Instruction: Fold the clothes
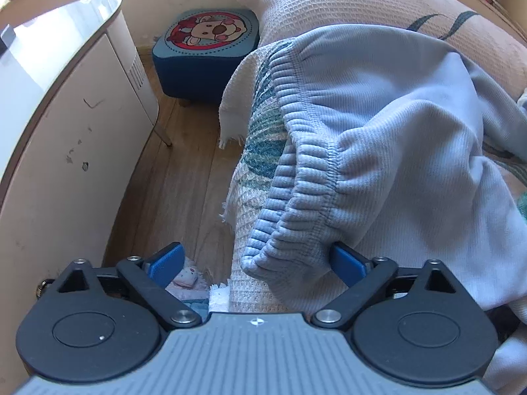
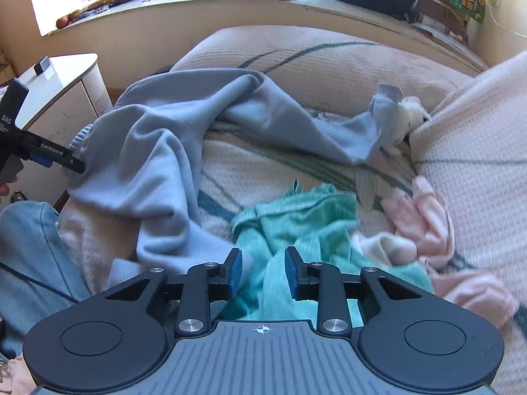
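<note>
Light blue sweatpants [image 1: 378,115] lie rumpled across the woven cover [image 1: 329,0], with the ribbed waistband at the cover's left edge. My left gripper [image 1: 257,263] stands open around the near end of that waistband. Its right pad [image 1: 346,263] is tucked against the cloth and its left pad [image 1: 166,263] hangs free over the floor. The right wrist view shows the left gripper [image 2: 62,161] at the waistband of the sweatpants [image 2: 158,151]. My right gripper [image 2: 263,275] is open by a narrow gap just above a crumpled teal garment [image 2: 296,223], and its pads press on nothing.
A pink garment [image 2: 425,210] and a small white cloth [image 2: 385,247] lie right of the teal one. A white plush toy [image 2: 408,115] sits by the cushion [image 2: 477,164]. A white cabinet [image 1: 66,98] and a blue stool [image 1: 207,46] stand on the wooden floor. A jeans-clad knee [image 2: 29,240] is at the left.
</note>
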